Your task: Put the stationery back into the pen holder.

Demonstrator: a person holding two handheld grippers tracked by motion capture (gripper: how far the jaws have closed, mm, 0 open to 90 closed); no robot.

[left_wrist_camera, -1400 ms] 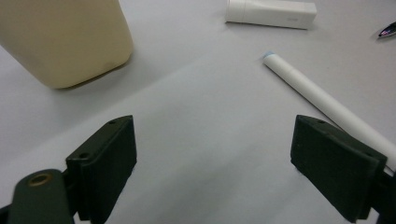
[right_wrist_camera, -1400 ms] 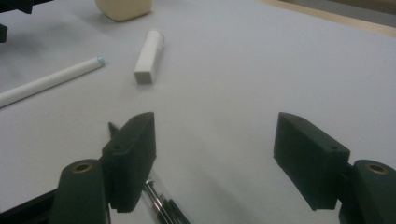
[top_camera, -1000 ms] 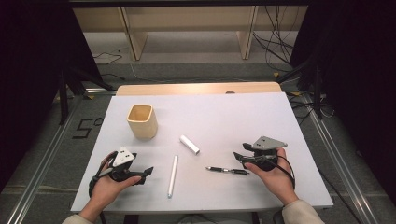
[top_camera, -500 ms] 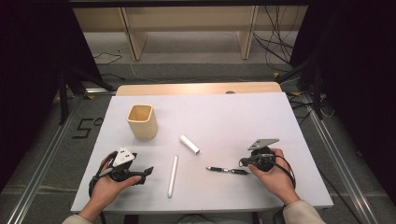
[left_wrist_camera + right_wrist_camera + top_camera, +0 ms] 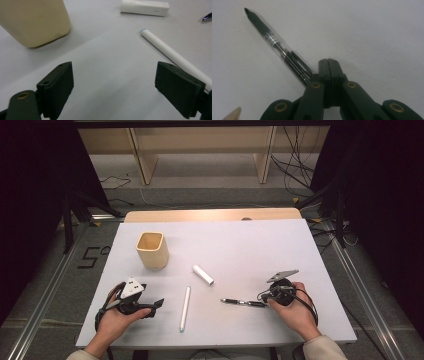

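Right hand-held gripper (image 5: 266, 303) has just been closing & now sits w/ jaws fully together at the rear end of the black pen (image 5: 277, 48); pen lies flat on the bench (image 5: 260, 250), emerging from under the left jaw, so can't tell if it's pinched. Left hand-held gripper (image 5: 113, 87) is wide open, nothing between jaws, low over bench near the long white stick (image 5: 172, 56), w/ beige cup (image 5: 152, 250) & short white tube (image 5: 203, 274) farther off.
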